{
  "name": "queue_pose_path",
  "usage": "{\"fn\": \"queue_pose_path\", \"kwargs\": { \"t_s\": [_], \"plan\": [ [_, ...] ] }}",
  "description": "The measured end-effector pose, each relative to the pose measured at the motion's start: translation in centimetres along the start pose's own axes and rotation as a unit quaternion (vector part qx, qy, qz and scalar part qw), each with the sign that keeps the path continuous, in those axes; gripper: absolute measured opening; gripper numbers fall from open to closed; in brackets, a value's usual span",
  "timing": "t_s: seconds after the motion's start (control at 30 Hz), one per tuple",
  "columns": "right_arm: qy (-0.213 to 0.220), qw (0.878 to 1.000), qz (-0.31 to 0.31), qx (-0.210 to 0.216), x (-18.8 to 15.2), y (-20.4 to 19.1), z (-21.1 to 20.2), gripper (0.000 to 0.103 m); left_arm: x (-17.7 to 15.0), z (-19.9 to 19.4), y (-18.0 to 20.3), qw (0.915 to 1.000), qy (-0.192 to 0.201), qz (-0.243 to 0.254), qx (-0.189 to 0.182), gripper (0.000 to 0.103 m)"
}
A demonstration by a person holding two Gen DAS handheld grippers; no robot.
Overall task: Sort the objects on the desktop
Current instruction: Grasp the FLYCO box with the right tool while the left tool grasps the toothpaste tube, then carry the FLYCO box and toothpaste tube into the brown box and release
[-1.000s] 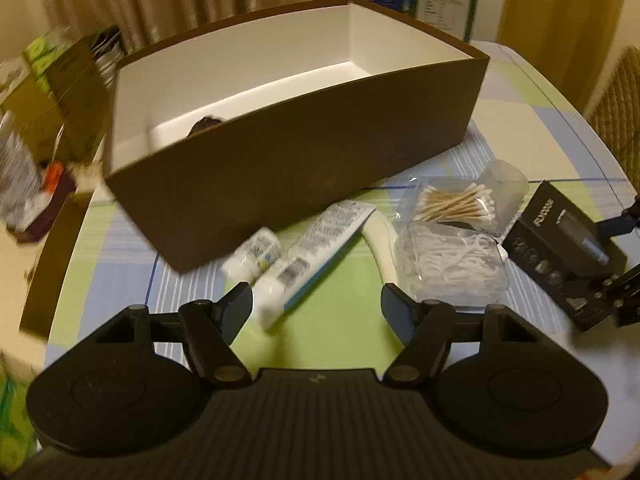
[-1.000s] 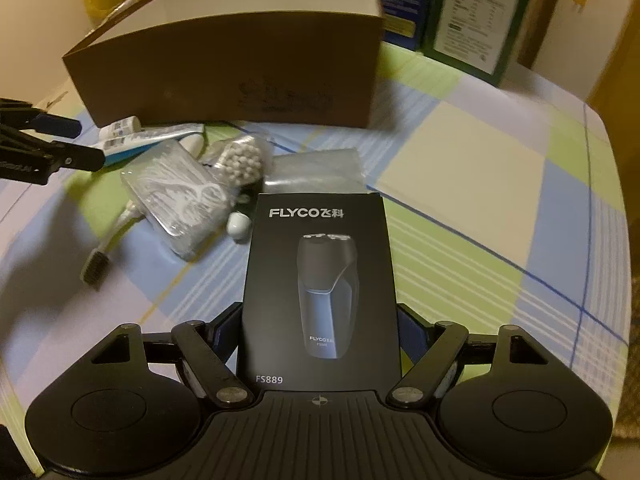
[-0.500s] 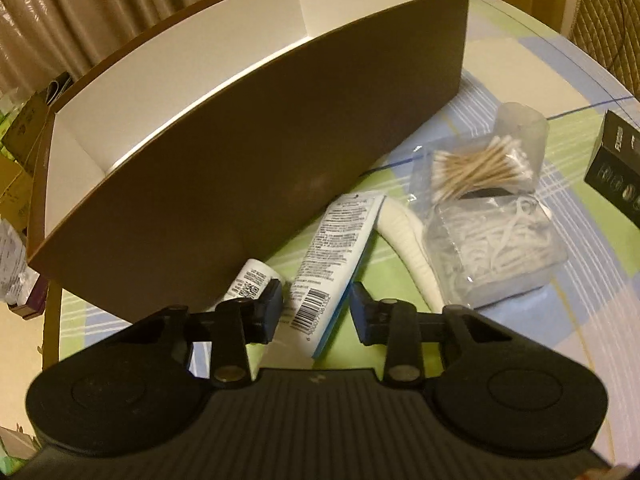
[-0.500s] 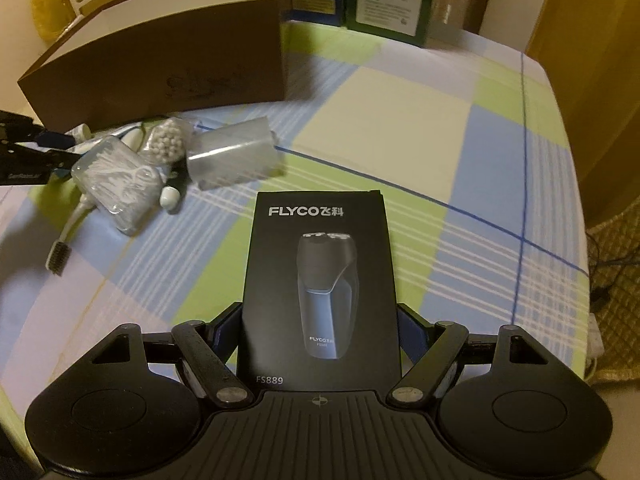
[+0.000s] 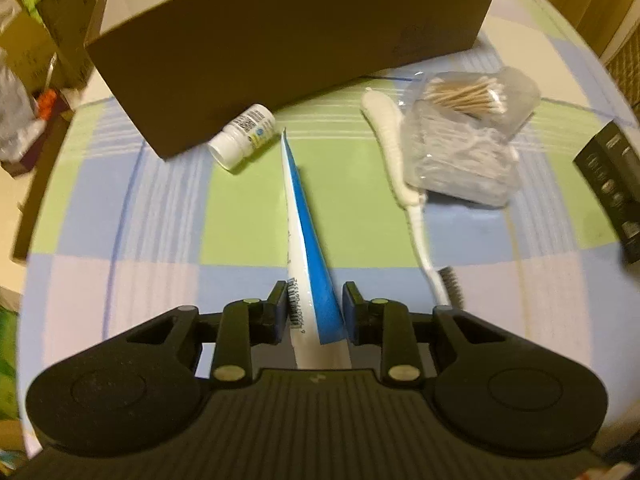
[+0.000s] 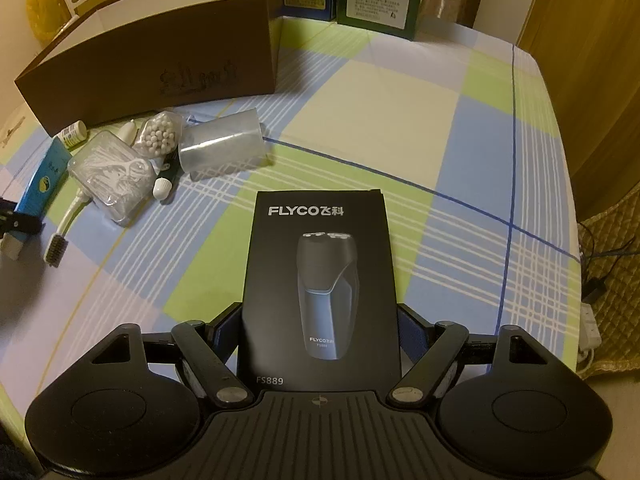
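We're clamping the left tongs, just closed, on the toothpaste tube and should be lifting it level toward the brown box, while the right tongs are gripping the razor box.

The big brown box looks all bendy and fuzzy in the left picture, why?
Left wrist view: the fisheye lens curves the brown box, and its edges smear with blur, as does the toothbrush. Right wrist view: much sharper; the shaver box lettering reads clearly, though the tablecloth stripes still bow. Both views carry dim yellowish light.
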State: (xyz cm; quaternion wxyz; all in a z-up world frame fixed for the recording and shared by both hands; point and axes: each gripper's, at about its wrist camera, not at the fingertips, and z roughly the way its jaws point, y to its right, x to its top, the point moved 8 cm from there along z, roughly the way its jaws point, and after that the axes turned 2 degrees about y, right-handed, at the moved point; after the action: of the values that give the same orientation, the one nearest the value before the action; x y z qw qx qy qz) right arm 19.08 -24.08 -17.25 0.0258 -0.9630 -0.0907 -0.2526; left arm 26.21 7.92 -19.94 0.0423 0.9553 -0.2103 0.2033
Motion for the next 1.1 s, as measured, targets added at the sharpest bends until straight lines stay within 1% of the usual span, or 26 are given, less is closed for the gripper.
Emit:
{"fn": "queue_pose_path", "kwargs": {
  "t_s": [0.13,0.23,0.27,0.3,0.37,0.43,0.53,0.67,0.87,1.1],
  "plan": [
    [0.0,1.0,0.0,-0.001,0.0,0.0,0.0,0.076,1.1,0.4,-0.1,0.9996,0.016,-0.023,-0.009,0.025],
    [0.001,1.0,0.001,0.0,0.0,0.0,0.0,0.076,1.7,0.8,0.0,0.9994,0.026,-0.021,0.001,0.024],
    [0.001,1.0,0.001,0.0,0.0,0.0,0.0,0.076,1.8,0.8,0.0,0.9994,0.028,-0.021,0.005,0.023],
    [0.002,1.0,0.001,0.0,0.0,0.0,0.1,0.076,1.8,0.8,0.0,0.9993,0.029,-0.021,0.008,0.017],
    [0.005,1.0,0.001,-0.001,0.0,0.0,0.1,0.076,1.8,0.9,-0.1,0.9991,0.03,-0.028,0.01,0.015],
    [0.008,1.0,0.001,-0.001,0.0,0.0,0.3,0.076,1.4,0.6,-0.2,0.9989,0.027,-0.037,0.011,0.015],
    [0.012,1.0,0.002,-0.001,0.1,0.0,0.5,0.076,0.3,0.2,0.4,0.9989,0.025,-0.037,0.015,0.014],
    [0.011,1.0,0.0,-0.002,0.4,0.0,1.0,0.076,-1.0,-0.5,1.4,0.999,0.026,-0.035,0.009,0.014],
    [0.013,1.0,-0.024,-0.014,0.2,-0.9,1.0,0.076,-2.4,-1.1,2.6,0.9989,0.026,-0.037,0.007,0.014],
    [0.024,0.999,-0.034,0.029,-0.3,-2.9,-1.0,0.076,-3.9,-2.1,3.5,0.9977,0.023,-0.063,-0.001,0.014]
  ]
}}
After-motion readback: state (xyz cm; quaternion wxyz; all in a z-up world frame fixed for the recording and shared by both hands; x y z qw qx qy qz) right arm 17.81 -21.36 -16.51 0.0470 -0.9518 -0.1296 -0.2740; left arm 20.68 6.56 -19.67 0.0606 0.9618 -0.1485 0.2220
